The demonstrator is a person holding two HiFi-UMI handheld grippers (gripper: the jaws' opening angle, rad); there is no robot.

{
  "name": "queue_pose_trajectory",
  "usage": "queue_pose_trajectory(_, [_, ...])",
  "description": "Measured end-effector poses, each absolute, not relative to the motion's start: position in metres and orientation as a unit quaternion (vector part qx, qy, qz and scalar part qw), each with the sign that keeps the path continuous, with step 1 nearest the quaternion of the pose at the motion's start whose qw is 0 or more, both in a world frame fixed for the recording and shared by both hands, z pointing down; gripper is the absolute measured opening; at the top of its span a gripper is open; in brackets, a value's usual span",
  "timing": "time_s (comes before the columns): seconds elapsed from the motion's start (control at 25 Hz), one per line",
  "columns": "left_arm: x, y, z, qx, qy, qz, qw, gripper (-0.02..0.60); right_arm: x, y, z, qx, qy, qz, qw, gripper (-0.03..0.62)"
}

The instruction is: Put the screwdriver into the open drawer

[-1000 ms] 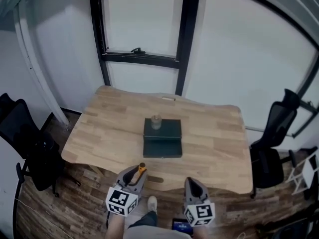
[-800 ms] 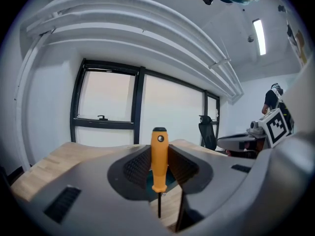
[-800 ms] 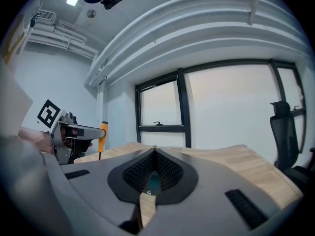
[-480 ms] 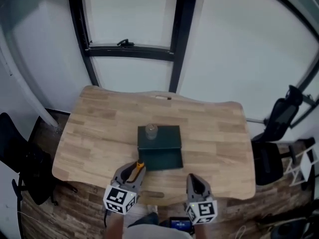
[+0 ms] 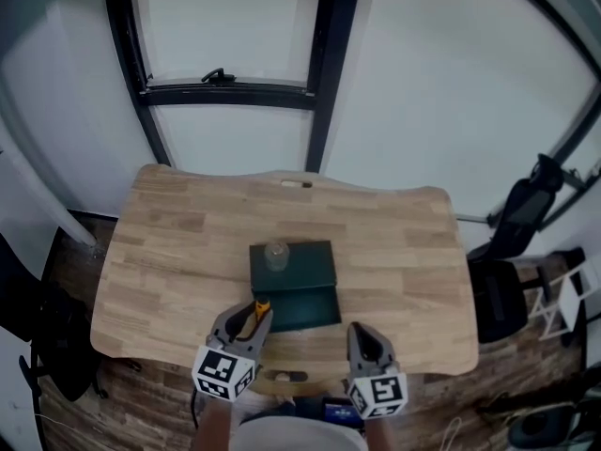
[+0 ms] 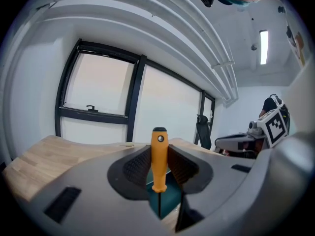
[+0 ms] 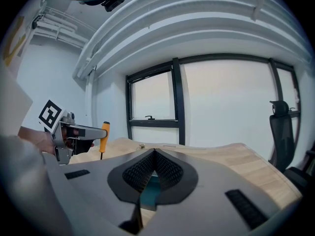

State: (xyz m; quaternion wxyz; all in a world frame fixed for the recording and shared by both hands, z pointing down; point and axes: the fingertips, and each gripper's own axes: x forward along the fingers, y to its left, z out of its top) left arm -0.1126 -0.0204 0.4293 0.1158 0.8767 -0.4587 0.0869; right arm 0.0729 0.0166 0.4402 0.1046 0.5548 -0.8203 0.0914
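A dark green drawer box [image 5: 302, 265] stands mid-table with its drawer [image 5: 308, 309] pulled open toward me. A small clear jar [image 5: 275, 255] sits on top of the box. My left gripper [image 5: 252, 319] is shut on the screwdriver [image 5: 261, 308], just off the drawer's front left corner. In the left gripper view the orange handle [image 6: 159, 157] stands upright between the pads, its thin shaft pointing down over the green drawer [image 6: 168, 204]. My right gripper [image 5: 360, 336] hovers at the table's front edge, right of the drawer, shut on nothing. Seen from the right gripper view, the screwdriver [image 7: 104, 136] is at the left.
The wooden table [image 5: 404, 261] fills the middle, with a window frame [image 5: 315, 83] behind it. A black office chair [image 5: 521, 216] stands at the right, another dark chair [image 5: 38, 346] at the left. A small object [image 5: 295, 184] lies at the table's far edge.
The view and both grippers have shifted forward toward the table. The left gripper with the screwdriver has come up to the open drawer's front left corner.
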Motion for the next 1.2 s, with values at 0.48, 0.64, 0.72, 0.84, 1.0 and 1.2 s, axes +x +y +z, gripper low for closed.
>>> queue_pose_trajectory(0.48, [-0.105,-0.054,0.432,0.882,-0.447,0.094,0.115,0.11,0.071,-0.017,0.445,0.552,-0.822,0.096,0.107,-0.003])
queue_pose_trajectory(0.64, [-0.106,-0.058,0.439,0.88,-0.448,0.102,0.124,0.11,0.069,-0.023,0.451,0.549,-0.823,0.102,0.107,-0.003])
queue_pose_trajectory(0.72, [-0.106,-0.061,0.443,0.878,-0.449,0.104,0.129,0.11,0.07,-0.026,0.454,0.547,-0.823,0.105,0.108,-0.003])
queue_pose_trajectory(0.84, [-0.107,-0.064,0.452,0.877,-0.448,0.108,0.135,0.11,0.072,-0.031,0.461,0.545,-0.823,0.112,0.112,-0.003])
queue_pose_trajectory(1.0, [-0.105,-0.066,0.464,0.876,-0.445,0.117,0.147,0.11,0.073,-0.034,0.472,0.541,-0.823,0.123,0.118,-0.003])
queue_pose_trajectory(1.2, [-0.103,-0.07,0.477,0.873,-0.443,0.127,0.159,0.11,0.072,-0.04,0.482,0.535,-0.825,0.134,0.124,-0.003])
